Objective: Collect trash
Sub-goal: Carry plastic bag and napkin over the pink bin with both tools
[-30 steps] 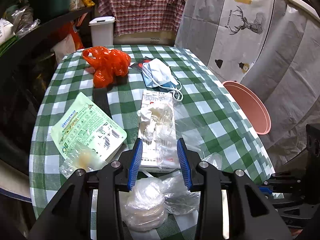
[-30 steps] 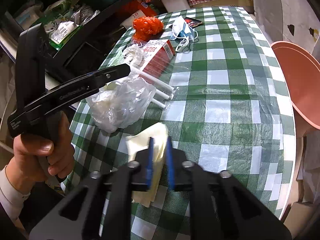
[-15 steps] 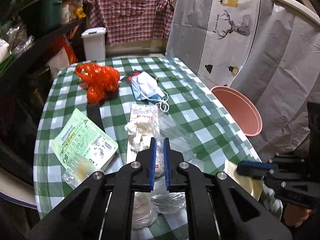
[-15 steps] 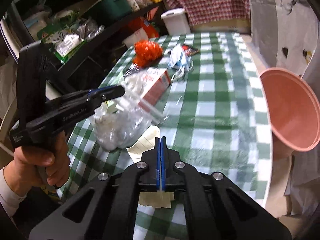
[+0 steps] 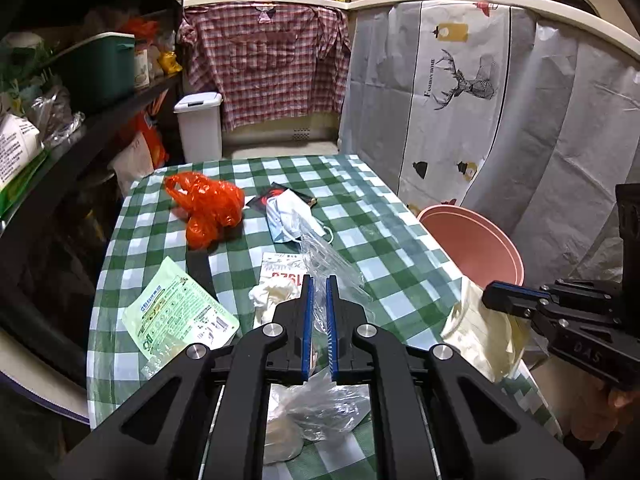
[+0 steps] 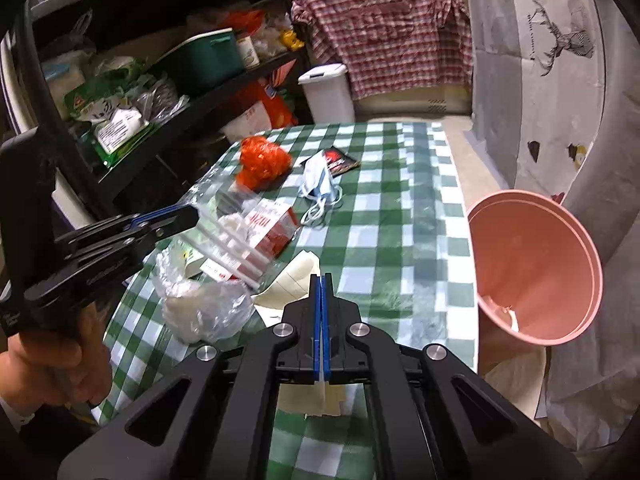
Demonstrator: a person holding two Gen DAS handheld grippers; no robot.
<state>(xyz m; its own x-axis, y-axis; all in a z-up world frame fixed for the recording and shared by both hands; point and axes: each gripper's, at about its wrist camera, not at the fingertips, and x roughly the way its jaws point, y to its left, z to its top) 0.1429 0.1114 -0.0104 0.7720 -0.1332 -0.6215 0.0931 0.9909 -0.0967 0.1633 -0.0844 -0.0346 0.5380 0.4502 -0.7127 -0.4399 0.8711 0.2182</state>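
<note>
Taking the pink bin (image 5: 472,248) as my landmark: it stands at the table's right edge. Farthest left of it lie the green packet (image 5: 176,316) and orange bag (image 5: 208,208). Then my left gripper (image 5: 319,320) has just closed on the clear plastic bag (image 5: 320,404), which hangs across the table from the bin. Nearest the bin, my right gripper (image 6: 322,328) is pinching the cream paper (image 6: 296,276), its long side pointing away from me. Nothing blocks the bin's mouth.

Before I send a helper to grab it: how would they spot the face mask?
On the green-checked table, look toward the far end. The face mask lies just right of the crumpled orange bag, overlapping a dark wrapper. It alone is pale blue-white with ear loops.
</note>
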